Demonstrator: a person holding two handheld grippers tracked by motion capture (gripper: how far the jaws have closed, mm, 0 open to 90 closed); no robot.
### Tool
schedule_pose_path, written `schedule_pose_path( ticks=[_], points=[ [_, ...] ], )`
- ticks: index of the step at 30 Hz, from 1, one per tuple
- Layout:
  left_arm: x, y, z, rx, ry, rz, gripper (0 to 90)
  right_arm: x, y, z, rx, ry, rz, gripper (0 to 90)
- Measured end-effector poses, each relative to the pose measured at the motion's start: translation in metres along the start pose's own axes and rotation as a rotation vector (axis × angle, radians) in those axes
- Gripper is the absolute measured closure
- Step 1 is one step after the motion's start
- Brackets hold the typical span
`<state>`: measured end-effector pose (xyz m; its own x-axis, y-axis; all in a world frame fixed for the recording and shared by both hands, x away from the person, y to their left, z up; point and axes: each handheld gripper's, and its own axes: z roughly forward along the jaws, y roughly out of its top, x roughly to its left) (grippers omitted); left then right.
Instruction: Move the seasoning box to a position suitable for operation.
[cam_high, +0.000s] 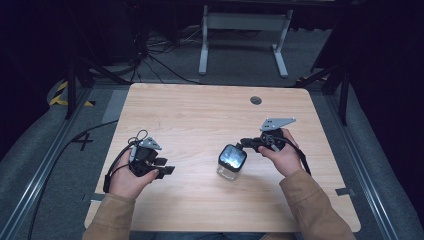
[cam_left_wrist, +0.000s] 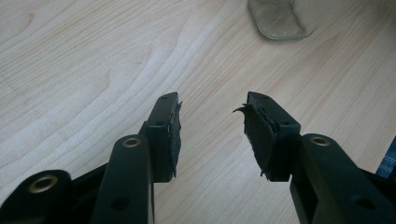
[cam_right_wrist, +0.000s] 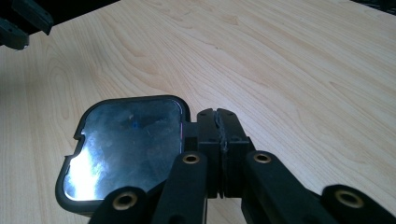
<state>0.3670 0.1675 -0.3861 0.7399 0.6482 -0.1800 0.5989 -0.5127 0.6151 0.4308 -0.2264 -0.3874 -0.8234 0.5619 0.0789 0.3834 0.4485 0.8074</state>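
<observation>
On a wooden table (cam_high: 200, 110), the right gripper (cam_right_wrist: 218, 122) (jaws pressed together) touches the lid (cam_right_wrist: 126, 144) still on a glass jar (cam_high: 231, 162) mid-table, while the left gripper (cam_left_wrist: 212, 128) waits spread and empty, so opening seems barely begun.

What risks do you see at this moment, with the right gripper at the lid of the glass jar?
1. The right gripper is shut on a small tab at the edge of the lid; such a narrow hold may slip if the lid is pulled or turned.
2. The left gripper is open and apart from the jar, so nothing steadies the glass; a sideways pull might tip or slide it on the table.
</observation>
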Motion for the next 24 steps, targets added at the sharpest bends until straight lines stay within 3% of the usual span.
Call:
schedule_pose_path(
  ticks=[17, 21, 24],
  points=[
    [-0.011, 0.008, 0.015, 0.018, -0.026, 0.044, 58.5, 0.000, -0.001, 0.000, -0.003, 0.005, -0.001, 90.0],
    [-0.015, 0.012, 0.018, -0.016, -0.028, 0.043, 69.8, 0.000, -0.001, 0.000, -0.001, 0.001, -0.002, 90.0],
    [-0.020, 0.018, 0.023, -0.048, -0.060, 0.041, 78.2, 0.000, -0.001, 0.000, 0.000, -0.001, -0.003, 90.0]
  ],
)
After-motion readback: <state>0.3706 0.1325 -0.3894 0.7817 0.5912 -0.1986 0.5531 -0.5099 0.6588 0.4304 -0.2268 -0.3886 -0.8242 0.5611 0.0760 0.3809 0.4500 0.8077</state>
